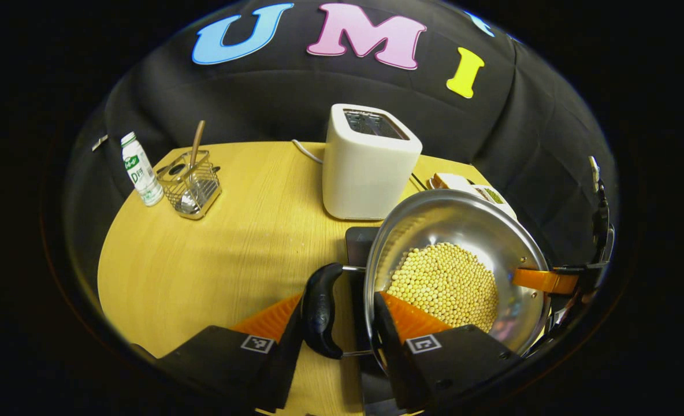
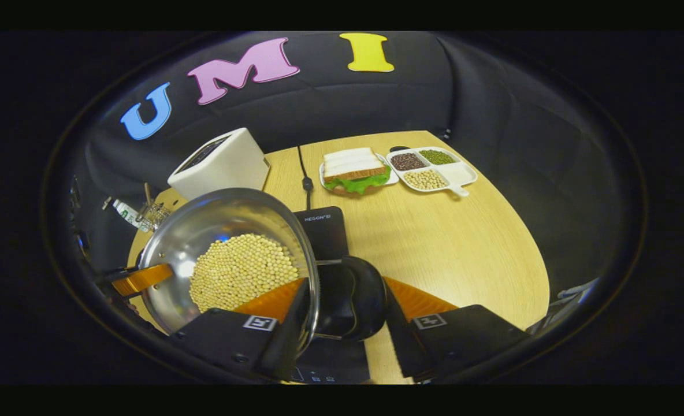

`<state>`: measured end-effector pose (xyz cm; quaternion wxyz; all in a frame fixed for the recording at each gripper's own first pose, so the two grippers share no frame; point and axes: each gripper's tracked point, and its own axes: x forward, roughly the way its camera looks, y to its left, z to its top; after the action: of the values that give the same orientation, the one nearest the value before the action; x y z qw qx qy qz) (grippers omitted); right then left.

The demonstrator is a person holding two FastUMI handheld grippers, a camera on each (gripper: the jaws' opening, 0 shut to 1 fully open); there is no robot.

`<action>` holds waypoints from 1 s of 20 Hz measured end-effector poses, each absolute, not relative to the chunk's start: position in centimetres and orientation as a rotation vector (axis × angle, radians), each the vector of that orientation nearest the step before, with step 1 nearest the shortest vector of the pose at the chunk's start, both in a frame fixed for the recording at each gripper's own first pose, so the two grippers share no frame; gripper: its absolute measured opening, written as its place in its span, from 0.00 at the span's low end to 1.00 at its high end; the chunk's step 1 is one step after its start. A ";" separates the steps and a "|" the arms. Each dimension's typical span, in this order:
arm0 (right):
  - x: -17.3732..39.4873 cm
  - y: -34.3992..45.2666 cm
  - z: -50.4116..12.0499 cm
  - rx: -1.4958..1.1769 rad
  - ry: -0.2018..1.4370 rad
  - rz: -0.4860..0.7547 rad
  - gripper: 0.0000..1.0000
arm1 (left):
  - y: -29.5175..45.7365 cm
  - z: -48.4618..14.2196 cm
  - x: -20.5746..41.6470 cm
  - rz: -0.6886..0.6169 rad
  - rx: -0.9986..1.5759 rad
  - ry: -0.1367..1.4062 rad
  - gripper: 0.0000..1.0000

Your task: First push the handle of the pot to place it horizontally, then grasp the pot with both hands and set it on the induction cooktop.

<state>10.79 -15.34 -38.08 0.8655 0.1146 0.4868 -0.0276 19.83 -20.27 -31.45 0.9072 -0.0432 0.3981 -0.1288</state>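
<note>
- Pot (image 1: 457,231), steel, filled w/ pale beans (image 1: 443,286), is seen held up over the black induction cooktop (image 2: 322,231); whether its base is already touching can't be told.
- Step judged: carry/lowering onto cooktop. To be done well: both sides kept level so beans aren't spilled, pot centred over the plate, both grips released only once weight is taken by cooktop.
- Left gripper (image 1: 348,315): partly closed, one finger outside the black left handle (image 1: 320,309), other finger inside the rim against pot wall – handle + rim clamped betw. them.
- Right gripper (image 2: 342,303): same hold on the black right handle (image 2: 356,297), one finger inside the rim, one outside handle.
- Opposite gripper's finger is seen hooked over far rim in each view.
- Further out on worktop (image 1: 203,260): toaster (image 1: 368,164) just behind pot, utensil basket (image 1: 192,185) and bottle (image 1: 141,169) well apart; sandwich plate (image 2: 356,170) and divided tray (image 2: 434,167) at far edge.
</note>
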 end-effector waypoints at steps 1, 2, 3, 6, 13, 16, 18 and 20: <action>11.2 -15.4 -38.0 0.248 1.012 -0.061 0.85 | -19.9 -31.6 19.9 -0.250 -0.109 0.819 0.79; 11.0 -15.7 -37.5 0.252 1.001 -0.068 1.00 | -19.7 -31.4 19.7 -0.244 -0.136 0.815 0.90; 11.1 -15.9 -37.3 0.254 0.989 -0.077 0.99 | -19.4 -31.4 19.6 -0.238 -0.159 0.812 0.97; 10.9 -16.4 -36.3 0.261 0.967 -0.097 0.99 | -19.0 -30.4 19.0 -0.248 -0.208 0.794 0.96; 10.7 -16.0 -31.1 0.192 0.846 -0.087 0.99 | -17.4 -24.9 18.0 -0.274 -0.162 0.657 0.96; 10.5 -15.3 -27.8 0.159 0.774 -0.080 0.99 | -16.3 -21.8 17.3 -0.274 -0.147 0.587 0.96; 10.4 -14.8 -25.2 0.145 0.724 -0.077 0.99 | -15.4 -19.7 16.9 -0.266 -0.141 0.539 0.96; 10.1 -14.1 -22.5 0.142 0.673 -0.078 0.99 | -14.7 -17.5 16.1 -0.265 -0.152 0.500 0.96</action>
<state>10.06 -14.07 -22.49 0.9407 0.0695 0.3300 -0.0382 16.05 -14.69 -17.54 0.9574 -0.0749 0.2466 -0.1306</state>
